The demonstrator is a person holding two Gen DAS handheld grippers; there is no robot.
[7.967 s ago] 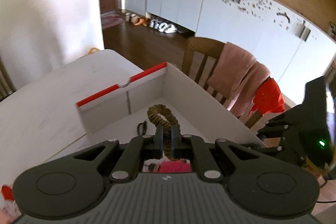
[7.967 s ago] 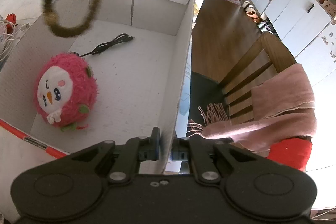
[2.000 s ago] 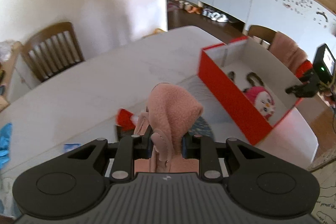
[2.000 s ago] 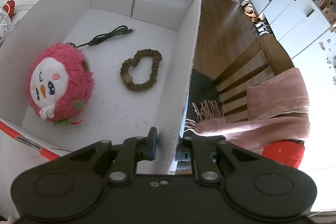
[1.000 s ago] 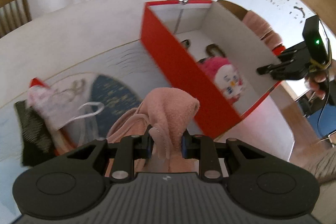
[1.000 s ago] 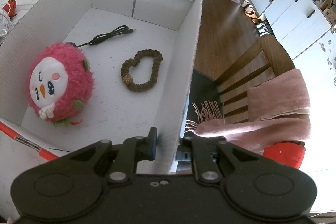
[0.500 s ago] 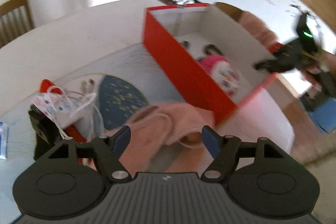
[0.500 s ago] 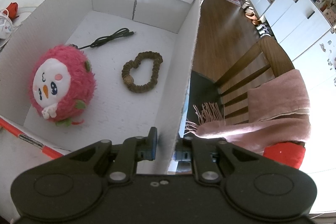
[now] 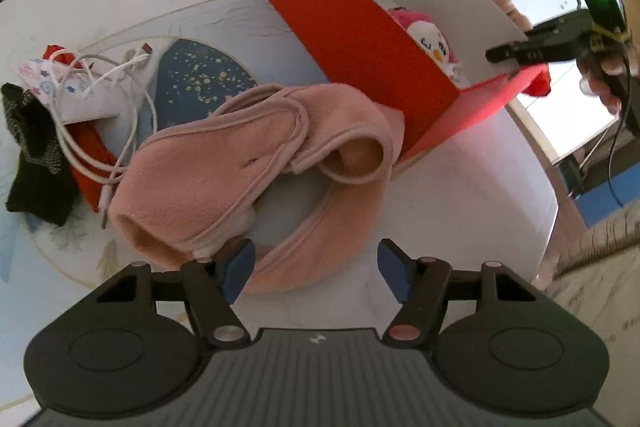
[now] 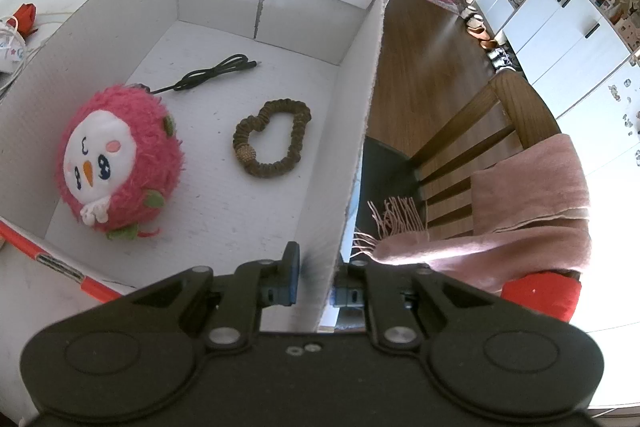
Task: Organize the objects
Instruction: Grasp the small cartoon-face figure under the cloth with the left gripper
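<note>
A pink fleece garment (image 9: pixel 224 163) lies crumpled on the white table, against the near corner of the red box (image 9: pixel 352 27). My left gripper (image 9: pixel 316 269) hovers over its near edge; the jaws stand wide and are closing, with a fold of fleece between them but unpressed. My right gripper (image 10: pixel 318 283) is shut on the box's white side wall (image 10: pixel 352 131), and shows at the box's far corner (image 9: pixel 494 55) in the left wrist view. Inside the box are a pink plush toy (image 10: pixel 116 163), a brown scrunchie (image 10: pixel 272 143) and a black cable (image 10: pixel 212 73).
Left of the fleece sit a white cable (image 9: pixel 100 131), a patterned pouch (image 9: pixel 60 91), a red cloth (image 9: pixel 90 155) and a dark knit piece (image 9: pixel 36 163), by a blue mat (image 9: pixel 200 79). A wooden chair with a pink scarf (image 10: pixel 532 203) stands beyond the box.
My left gripper opened and let go of the pink fleece, which dropped onto the table by the box. The gripper then sank closer to it. The right gripper kept its hold.
</note>
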